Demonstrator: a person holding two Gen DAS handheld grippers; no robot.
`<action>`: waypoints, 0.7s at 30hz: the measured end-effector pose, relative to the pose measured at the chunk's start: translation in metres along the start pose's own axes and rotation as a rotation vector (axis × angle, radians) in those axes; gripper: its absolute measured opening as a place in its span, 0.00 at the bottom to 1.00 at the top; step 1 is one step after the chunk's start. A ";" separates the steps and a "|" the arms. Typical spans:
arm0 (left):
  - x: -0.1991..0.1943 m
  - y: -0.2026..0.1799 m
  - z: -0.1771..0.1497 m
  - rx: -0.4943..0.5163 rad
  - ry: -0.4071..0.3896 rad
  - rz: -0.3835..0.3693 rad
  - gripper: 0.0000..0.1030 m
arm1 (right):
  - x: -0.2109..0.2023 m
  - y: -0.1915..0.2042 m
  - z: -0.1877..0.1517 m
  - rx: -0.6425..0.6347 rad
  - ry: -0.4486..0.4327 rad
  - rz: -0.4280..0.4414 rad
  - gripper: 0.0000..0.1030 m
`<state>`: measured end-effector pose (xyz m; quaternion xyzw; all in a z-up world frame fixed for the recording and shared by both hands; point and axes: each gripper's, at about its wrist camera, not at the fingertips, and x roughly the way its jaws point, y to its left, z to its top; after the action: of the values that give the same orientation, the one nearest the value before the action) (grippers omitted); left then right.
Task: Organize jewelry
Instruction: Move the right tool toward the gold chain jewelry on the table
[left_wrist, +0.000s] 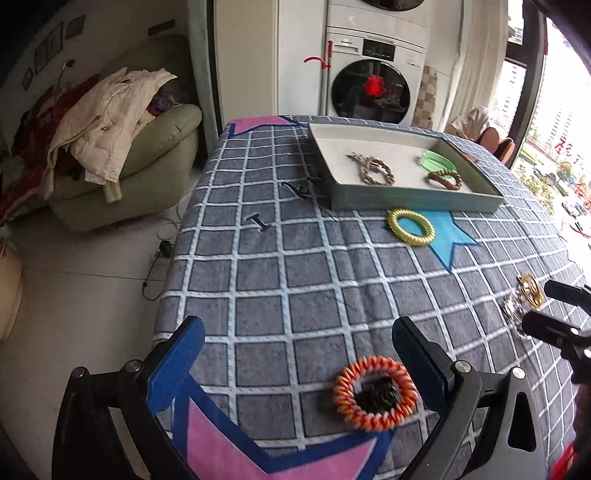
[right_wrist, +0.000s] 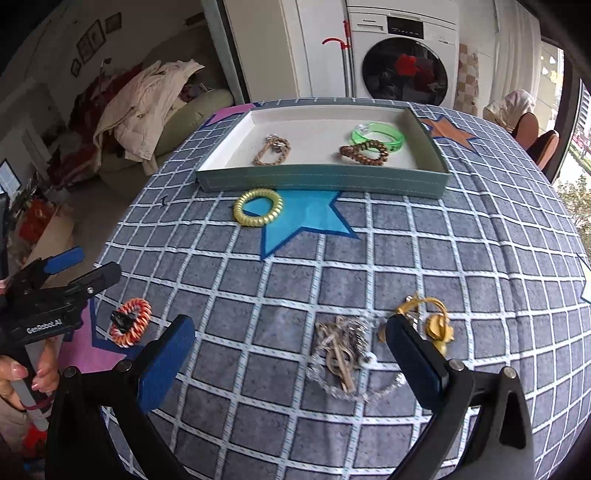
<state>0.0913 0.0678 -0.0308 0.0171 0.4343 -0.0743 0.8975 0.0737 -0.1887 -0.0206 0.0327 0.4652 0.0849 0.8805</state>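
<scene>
I am hanging my left tongs (left_wrist: 295, 354) spread and empty around the springy orange coil bracelet (left_wrist: 375, 393), best pinched across its rim, and my right tongs (right_wrist: 290, 350) wide, empty, over the limp, slippery silver chain tangle (right_wrist: 341, 354) on the worktop (right_wrist: 480, 258).

A table under a grey checked cloth (right_wrist: 406, 258) with coloured stars carries a grey-green tray (right_wrist: 321, 182) at the far side, a yellow coil ring (right_wrist: 258, 207) just before it, an orange coil ring (right_wrist: 130, 322) near left, and tangled silver chains (right_wrist: 343, 354) beside a gold piece (right_wrist: 437, 325) near right.
</scene>
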 end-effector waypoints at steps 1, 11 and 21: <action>0.000 -0.003 -0.002 0.011 0.001 -0.004 1.00 | -0.001 -0.006 -0.003 0.015 0.001 -0.013 1.00; 0.009 -0.038 0.020 0.024 0.039 -0.037 1.00 | -0.012 -0.071 -0.009 0.208 -0.028 -0.093 0.95; 0.038 -0.061 0.050 -0.060 0.111 -0.054 1.00 | -0.008 -0.102 -0.001 0.238 -0.018 -0.116 0.53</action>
<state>0.1440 -0.0014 -0.0271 -0.0171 0.4857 -0.0843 0.8699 0.0806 -0.2902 -0.0290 0.1108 0.4653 -0.0221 0.8779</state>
